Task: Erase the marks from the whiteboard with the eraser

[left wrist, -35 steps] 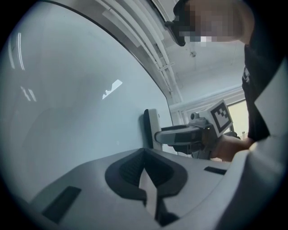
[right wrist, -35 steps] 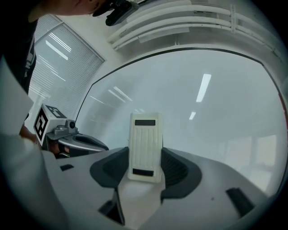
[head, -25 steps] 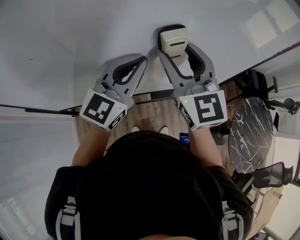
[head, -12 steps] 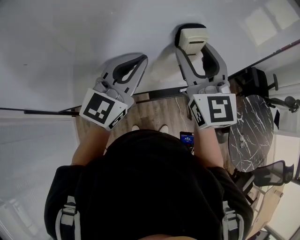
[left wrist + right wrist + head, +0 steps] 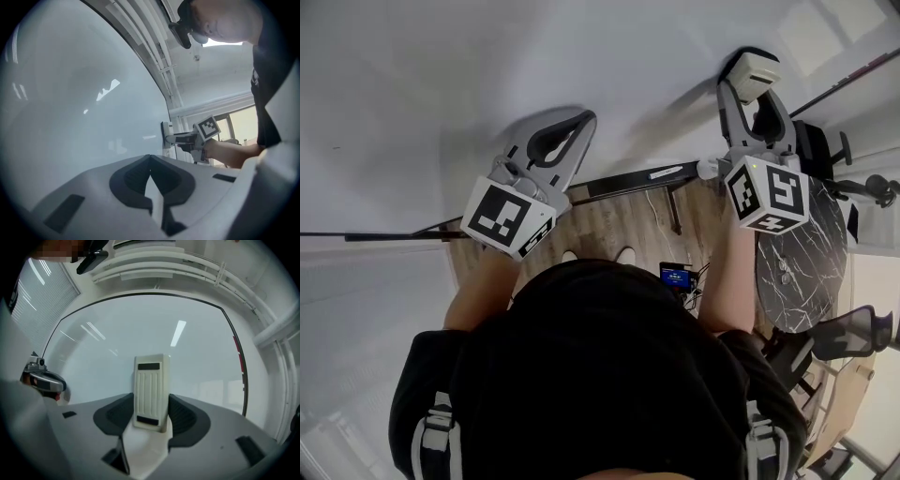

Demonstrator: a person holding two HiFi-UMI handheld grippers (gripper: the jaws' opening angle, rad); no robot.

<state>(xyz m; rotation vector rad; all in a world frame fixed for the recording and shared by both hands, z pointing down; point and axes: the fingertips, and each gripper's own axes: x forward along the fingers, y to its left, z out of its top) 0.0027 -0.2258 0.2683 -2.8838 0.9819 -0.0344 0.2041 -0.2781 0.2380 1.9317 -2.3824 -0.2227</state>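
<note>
Two grippers, one job really. My right gripper [image 5: 753, 94] is clamped on the cream ribbed plastic eraser [image 5: 752, 67], jaws squeezing its long sides so the back faces me and the wiping face sits flat on the glossy white whiteboard [image 5: 487, 66]. Holding it square like that should let the whole pad press evenly. My left gripper [image 5: 581, 120] is closed with nothing in it, just parked near the board further left and well apart from the eraser, I'd guess so it stays clear of the wiping path.

Edges: the eraser is right over by the board's thin black frame edge [image 5: 243, 380] on the right, so there's barely any room that way. All the open room is to the left and up. I can't pick out any obvious marks on the surface from here; it mostly looks clean and reflective.
</note>
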